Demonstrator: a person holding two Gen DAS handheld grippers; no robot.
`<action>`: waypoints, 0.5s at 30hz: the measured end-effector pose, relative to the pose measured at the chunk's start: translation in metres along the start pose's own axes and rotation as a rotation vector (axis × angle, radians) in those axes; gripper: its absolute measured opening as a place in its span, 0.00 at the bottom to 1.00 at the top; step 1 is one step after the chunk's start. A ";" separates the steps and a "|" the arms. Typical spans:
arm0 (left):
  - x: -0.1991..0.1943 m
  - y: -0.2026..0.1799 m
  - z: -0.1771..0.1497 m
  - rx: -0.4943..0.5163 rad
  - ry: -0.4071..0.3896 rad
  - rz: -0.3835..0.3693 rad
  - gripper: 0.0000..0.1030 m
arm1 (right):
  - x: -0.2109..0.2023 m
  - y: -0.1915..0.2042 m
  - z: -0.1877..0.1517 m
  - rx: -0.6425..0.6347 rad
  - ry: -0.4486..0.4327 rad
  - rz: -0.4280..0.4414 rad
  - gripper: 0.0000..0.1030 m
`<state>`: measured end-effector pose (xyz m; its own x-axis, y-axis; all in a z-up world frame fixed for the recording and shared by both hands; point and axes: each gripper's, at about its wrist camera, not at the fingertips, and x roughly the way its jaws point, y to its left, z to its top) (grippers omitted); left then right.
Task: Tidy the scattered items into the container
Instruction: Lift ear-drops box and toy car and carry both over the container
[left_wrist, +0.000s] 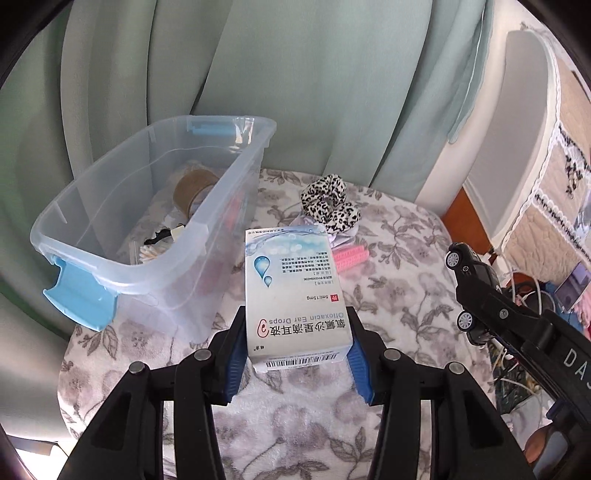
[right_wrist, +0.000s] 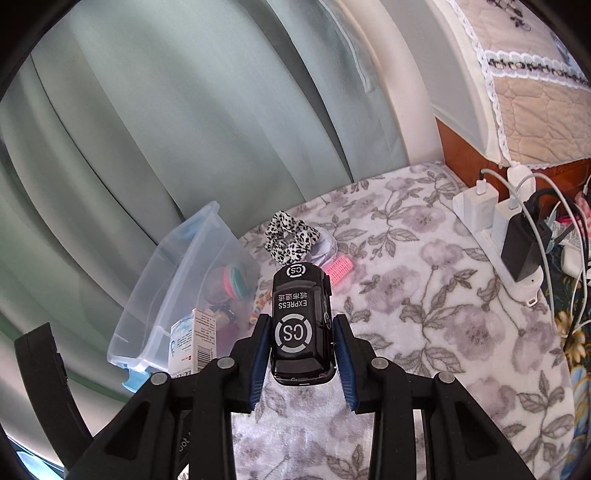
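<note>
We see a home, most likely a bedroom. A plush floral blanket (right_wrist: 424, 266) covers the surface; behind it hang pale green curtains (left_wrist: 295, 92). To the blanket's right sit a power strip (right_wrist: 495, 236) crowded with chargers and furniture under a lace-trimmed quilted cover (right_wrist: 532, 96).

Soft, even daylight fills both views, with no hard shadows on the grey-flowered white fleece cover (left_wrist: 388, 236). The pale green pleated curtain (left_wrist: 258, 74) is evenly lit, and the clear plastic storage box with blue clips (left_wrist: 122, 206) shows mild sheen. Both fisheye views bend straight lines strongly and darken to black at the corners; central detail stays sharp.
</note>
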<state>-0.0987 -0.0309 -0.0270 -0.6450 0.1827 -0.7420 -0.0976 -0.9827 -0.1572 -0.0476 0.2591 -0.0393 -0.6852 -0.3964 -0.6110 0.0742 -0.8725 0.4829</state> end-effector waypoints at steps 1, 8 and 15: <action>-0.004 0.002 0.004 -0.012 -0.002 -0.017 0.49 | -0.006 0.003 0.003 -0.002 -0.015 0.007 0.35; -0.048 0.019 0.030 -0.082 -0.091 -0.076 0.49 | -0.051 0.026 0.024 -0.009 -0.142 0.045 0.35; -0.089 0.020 0.058 -0.104 -0.188 -0.148 0.49 | -0.085 0.058 0.045 -0.046 -0.241 0.093 0.35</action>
<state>-0.0877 -0.0681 0.0739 -0.7602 0.3065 -0.5729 -0.1294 -0.9355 -0.3288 -0.0174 0.2551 0.0689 -0.8262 -0.4011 -0.3955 0.1745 -0.8498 0.4973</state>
